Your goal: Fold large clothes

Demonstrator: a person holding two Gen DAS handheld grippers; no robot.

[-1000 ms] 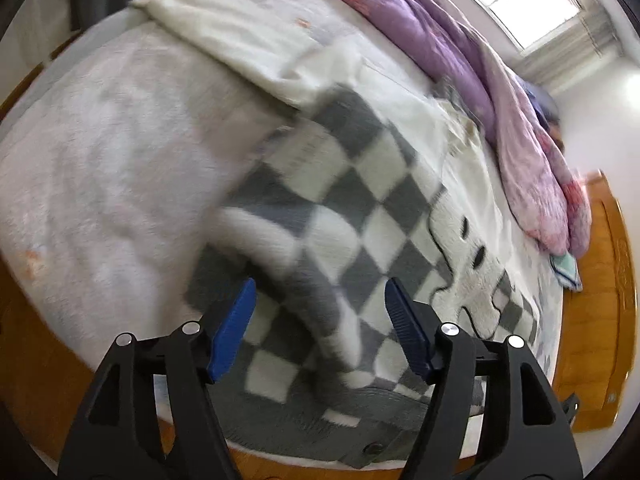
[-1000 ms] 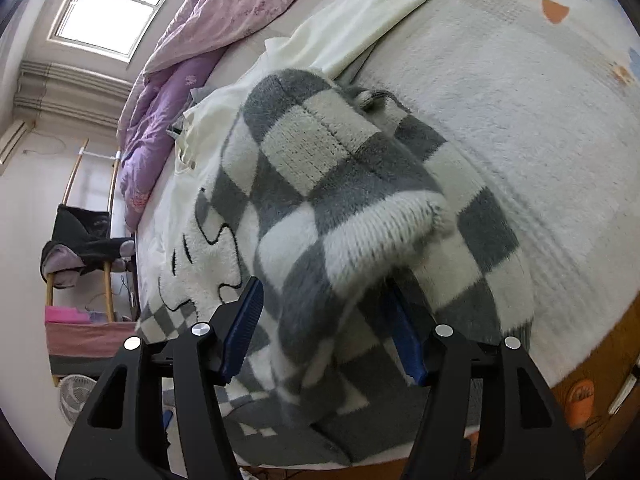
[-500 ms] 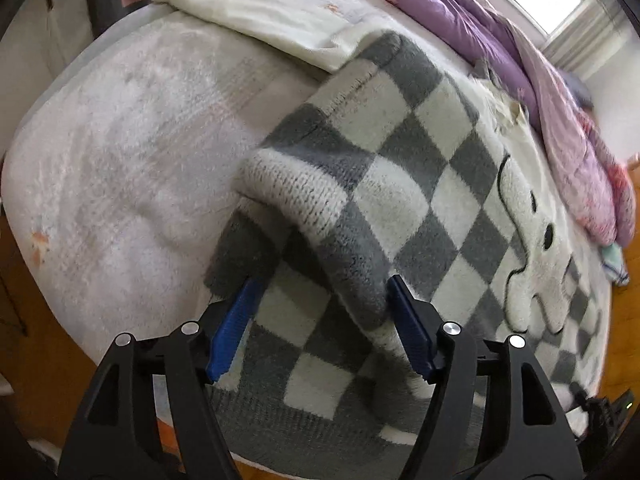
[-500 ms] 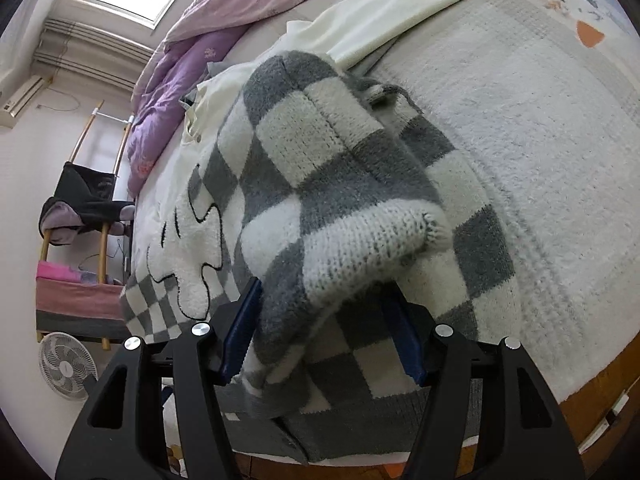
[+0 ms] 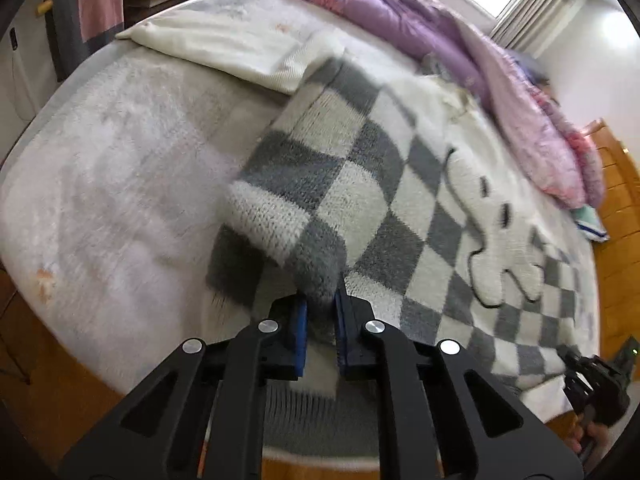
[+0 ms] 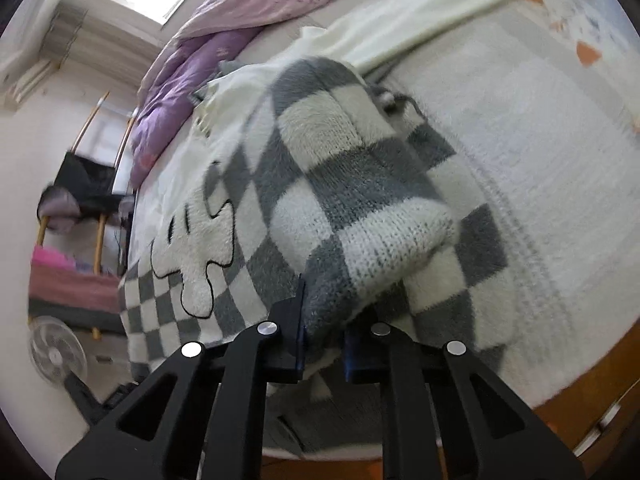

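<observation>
A grey-and-white checkered knit sweater with a white cartoon animal on its front lies spread on the bed; it also shows in the right wrist view. Its sleeves are folded over the body. My left gripper is shut on the cuff end of one folded sleeve. My right gripper is shut on the cuff end of the other folded sleeve. Both hold the fabric near the sweater's hem at the bed's near edge.
The bed has a fluffy white cover. A cream garment lies beyond the sweater and a purple-pink quilt is bunched at the far side. A wooden bed frame runs along the near edge. A fan and a chair stand off the bed.
Both grippers were open around the sleeve cuffs and have closed on them. The views have shifted a little and are blurred by motion.
</observation>
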